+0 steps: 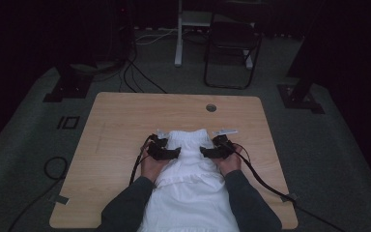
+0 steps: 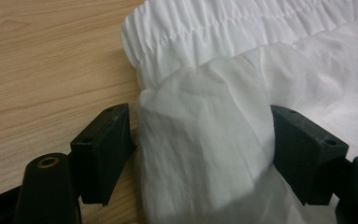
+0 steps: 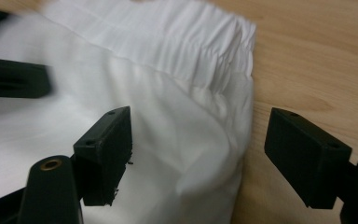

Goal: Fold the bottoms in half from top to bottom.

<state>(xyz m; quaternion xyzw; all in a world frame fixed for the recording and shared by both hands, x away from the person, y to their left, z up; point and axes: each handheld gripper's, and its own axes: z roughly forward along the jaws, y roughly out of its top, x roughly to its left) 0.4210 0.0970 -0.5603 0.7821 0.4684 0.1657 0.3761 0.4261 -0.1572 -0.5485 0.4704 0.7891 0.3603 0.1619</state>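
Black jaws are seen close up in both gripper views, with white cloth between them. On the left gripper [image 2: 204, 156], a thick fold of the white garment [image 2: 205, 154] is bunched between the jaws. The jaws are set wide, and the fold fills the gap and touches both pads. Whether it is truly pinched or only sitting there cannot be told. On the right gripper [image 3: 198, 156], the jaws are spread wide apart. The cloth edge lies between them, but it is not pressed by either pad.

From the high view, the garment [image 1: 188, 169] is laid flat on the wooden table [image 1: 121, 121], near the middle. Its gathered waistband [image 1: 187, 136] is pointed away from the person, and the rest hangs off the near edge. The left gripper [image 1: 166, 151] is placed at one side of the waistband and the right gripper [image 1: 212, 150] at the other.

It looks like a fold is being started. The cloth is already spread out and both grippers are set at its sides. No fold across the garment is seen yet, so most of the work is judged to be left.
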